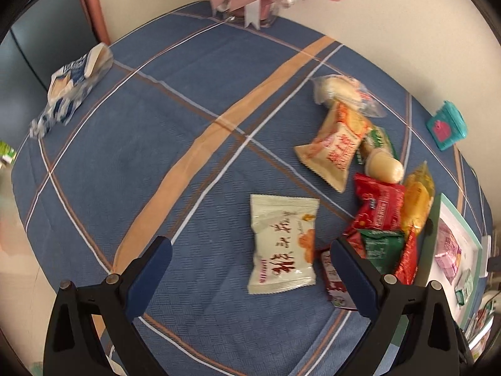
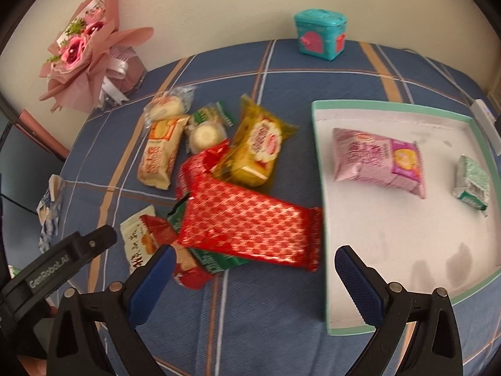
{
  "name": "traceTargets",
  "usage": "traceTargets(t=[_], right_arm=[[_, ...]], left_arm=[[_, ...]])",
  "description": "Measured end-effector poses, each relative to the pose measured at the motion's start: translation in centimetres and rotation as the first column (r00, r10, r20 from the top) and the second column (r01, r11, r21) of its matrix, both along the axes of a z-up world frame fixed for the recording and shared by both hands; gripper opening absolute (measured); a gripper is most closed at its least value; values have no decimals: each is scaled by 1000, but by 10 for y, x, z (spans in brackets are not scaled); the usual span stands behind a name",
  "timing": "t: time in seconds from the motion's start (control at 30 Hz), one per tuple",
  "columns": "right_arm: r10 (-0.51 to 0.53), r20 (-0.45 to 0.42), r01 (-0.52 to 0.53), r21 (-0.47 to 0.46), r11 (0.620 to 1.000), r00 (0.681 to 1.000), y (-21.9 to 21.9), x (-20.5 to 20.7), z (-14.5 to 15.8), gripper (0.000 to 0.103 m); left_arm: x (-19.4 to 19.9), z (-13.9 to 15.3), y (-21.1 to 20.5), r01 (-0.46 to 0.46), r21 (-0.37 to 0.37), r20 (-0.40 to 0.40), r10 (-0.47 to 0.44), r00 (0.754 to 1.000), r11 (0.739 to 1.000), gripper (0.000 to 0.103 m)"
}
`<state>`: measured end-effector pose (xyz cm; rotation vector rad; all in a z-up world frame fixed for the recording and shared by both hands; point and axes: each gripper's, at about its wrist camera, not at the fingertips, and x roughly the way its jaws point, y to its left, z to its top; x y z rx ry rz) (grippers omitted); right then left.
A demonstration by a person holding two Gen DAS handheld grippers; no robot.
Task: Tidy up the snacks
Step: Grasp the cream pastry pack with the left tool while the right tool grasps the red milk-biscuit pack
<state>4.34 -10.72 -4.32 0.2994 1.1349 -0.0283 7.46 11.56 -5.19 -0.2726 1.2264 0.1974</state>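
My left gripper is open above the blue cloth, with a white snack packet lying between its fingers on the table. My right gripper is open too, hovering just short of a red checkered packet. Behind that packet lie a yellow packet, an orange-and-cream packet and round white cakes. A white tray with a green rim sits to the right and holds a pink packet and a small green packet.
A teal box stands by the back wall. A pink flower bouquet sits at the far left corner. A blue-and-white wrapper lies at the cloth's left edge. The left gripper's body shows in the right wrist view.
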Motion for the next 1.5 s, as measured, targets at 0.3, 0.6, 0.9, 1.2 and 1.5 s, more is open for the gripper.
traceTargets(t=[0.3,0.6,0.9,1.2,1.5], right_arm=[[96,4,-96,61,994,995,31,4,1,90],[164,-8,-163,88,983,986,50,12,-8,74],[191,-11,-188,110,976,982,56,17,-19,47],[204,-20,-201,105,974,979,57,20,-21,39],[222,-30,-218,100,971,975,66,23,-26,37]], left_arm=[[-3,-6,21,-60,-22,-7,60,998,998,101],[1,-12,19,-45,-42,-27,44,999,998,101],[18,-32,5,-1,-76,-79,-5,997,997,101],[33,-55,-7,29,-73,-129,-38,991,997,101],[35,-63,2,4,-16,-134,-6,991,1000,57]])
